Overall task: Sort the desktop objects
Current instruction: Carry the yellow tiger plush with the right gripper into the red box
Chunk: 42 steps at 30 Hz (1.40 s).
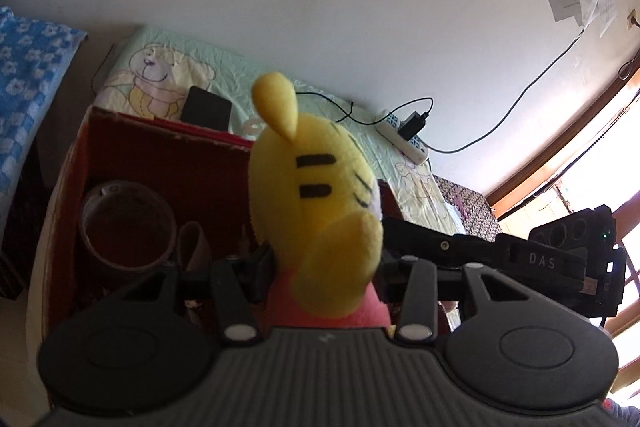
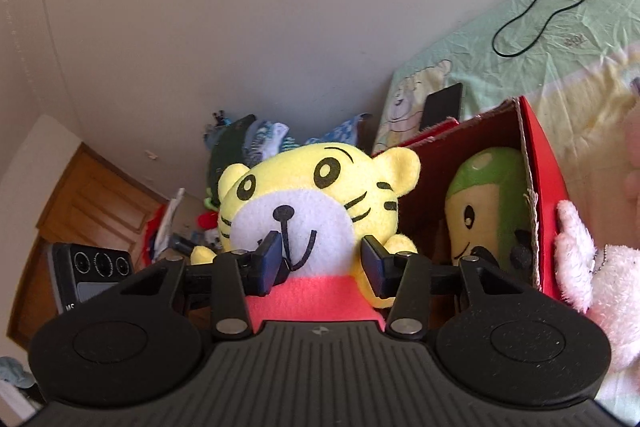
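Over the red box (image 1: 132, 163), your left gripper (image 1: 320, 267) has its jaws clamped on the tiger toy (image 1: 320, 195), right gripper (image 2: 320, 263) gaping in front of it; green toy (image 2: 486, 207) boxed, pink toy (image 2: 592, 275) left outside.

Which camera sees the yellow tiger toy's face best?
The right wrist view: the tiger toy faces it, showing both eyes, nose, smile and whiskers. The left wrist view shows the toy only from behind and the side: an ear, head stripes and an arm.
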### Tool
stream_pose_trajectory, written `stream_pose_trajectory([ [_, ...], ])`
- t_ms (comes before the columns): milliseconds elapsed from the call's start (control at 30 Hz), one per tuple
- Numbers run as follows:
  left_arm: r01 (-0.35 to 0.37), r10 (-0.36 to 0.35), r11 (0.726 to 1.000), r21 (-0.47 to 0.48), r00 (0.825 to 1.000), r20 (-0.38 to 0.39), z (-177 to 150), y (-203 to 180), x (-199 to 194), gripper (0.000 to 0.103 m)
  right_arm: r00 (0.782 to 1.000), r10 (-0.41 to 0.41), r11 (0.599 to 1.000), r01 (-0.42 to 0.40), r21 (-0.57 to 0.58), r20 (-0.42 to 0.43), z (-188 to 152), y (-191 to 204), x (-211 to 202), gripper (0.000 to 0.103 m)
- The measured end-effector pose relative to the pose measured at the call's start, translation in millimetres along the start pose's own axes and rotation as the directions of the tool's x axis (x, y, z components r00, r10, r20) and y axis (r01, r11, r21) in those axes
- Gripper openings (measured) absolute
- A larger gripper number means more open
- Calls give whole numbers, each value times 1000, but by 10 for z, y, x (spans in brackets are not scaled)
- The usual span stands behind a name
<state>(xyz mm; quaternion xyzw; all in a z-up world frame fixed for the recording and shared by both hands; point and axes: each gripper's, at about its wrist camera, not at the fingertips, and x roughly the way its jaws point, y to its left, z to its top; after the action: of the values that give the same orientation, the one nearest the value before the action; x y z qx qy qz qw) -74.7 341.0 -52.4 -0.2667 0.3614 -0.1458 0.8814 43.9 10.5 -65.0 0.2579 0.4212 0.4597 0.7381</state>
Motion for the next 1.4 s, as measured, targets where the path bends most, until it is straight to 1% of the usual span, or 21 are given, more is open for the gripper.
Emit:
stream_pose_trajectory([
  [167, -26, 27, 999, 25, 999, -40, -19, 93, 57, 45, 998, -67, 998, 67, 4, 2, -71, -17, 110, 48],
  [267, -32, 34, 999, 34, 996, -77, -45, 129, 166, 46, 994, -111, 994, 111, -6, 3, -108, -22, 140, 48],
  [300, -41, 44, 998, 40, 995, -87, -54, 121, 202, 46, 992, -128, 992, 128, -8, 0, -125, 8, 244, 48],
  [400, -70, 77, 995, 69, 992, -98, -79, 91, 295, 46, 985, -174, 984, 174, -48, 9, -162, 66, 309, 48],
  [500, -75, 82, 995, 68, 991, -104, -85, 114, 325, 46, 982, -190, 980, 191, -62, 19, -167, 58, 322, 47],
  [567, -98, 106, 992, 76, 988, -113, -81, 113, 376, 49, 981, -195, 979, 196, -61, 18, -158, 39, 333, 45],
  [633, -126, 137, 987, 97, 984, -117, -95, 73, 403, 50, 978, -209, 975, 209, -72, 15, -155, 55, 368, 44],
  [700, -157, 171, 979, 132, 980, -103, -124, -1, 368, 50, 977, -213, 973, 214, -88, 11, -154, 92, 411, 44],
  [800, -214, 230, 959, 184, 971, -69, -186, -63, 293, 50, 981, -194, 977, 192, -88, -12, -151, 94, 465, 44],
  [867, -235, 249, 954, 185, 967, -58, -190, -48, 260, 50, 985, -172, 983, 170, -69, -27, -143, 82, 508, 44],
  [933, -251, 266, 950, 186, 962, -62, -166, -8, 285, 51, 984, -175, 983, 173, -61, -30, -137, 72, 562, 44],
  [1033, -276, 290, 943, 185, 955, -56, -141, 19, 364, 55, 980, -196, 979, 195, -53, -24, -118, 61, 628, 44],
  [1067, -289, 304, 937, 197, 951, -49, -147, 2, 390, 57, 979, -200, 979, 199, -48, -23, -110, 57, 640, 43],
  [1133, -320, 338, 915, 244, 941, -35, -187, -59, 464, 59, 978, -206, 977, 205, -52, -24, -104, 62, 655, 43],
  [1200, -345, 371, 893, 289, 928, -41, -252, -121, 559, 64, 976, -215, 975, 213, -65, -29, -108, 77, 659, 43],
  [1267, -352, 386, 880, 320, 921, -47, -303, -162, 590, 66, 974, -224, 972, 222, -81, -28, -119, 97, 643, 44],
  [1333, -352, 385, 876, 329, 922, -39, -309, -175, 539, 67, 974, -224, 971, 221, -89, -22, -120, 105, 609, 46],
  [1367, -352, 385, 878, 323, 922, -40, -302, -163, 505, 72, 975, -223, 971, 221, -89, -21, -120, 107, 596, 47],
  [1400, -348, 380, 884, 313, 924, -45, -290, -145, 460, 75, 974, -226, 970, 224, -92, -21, -117, 110, 586, 47],
])
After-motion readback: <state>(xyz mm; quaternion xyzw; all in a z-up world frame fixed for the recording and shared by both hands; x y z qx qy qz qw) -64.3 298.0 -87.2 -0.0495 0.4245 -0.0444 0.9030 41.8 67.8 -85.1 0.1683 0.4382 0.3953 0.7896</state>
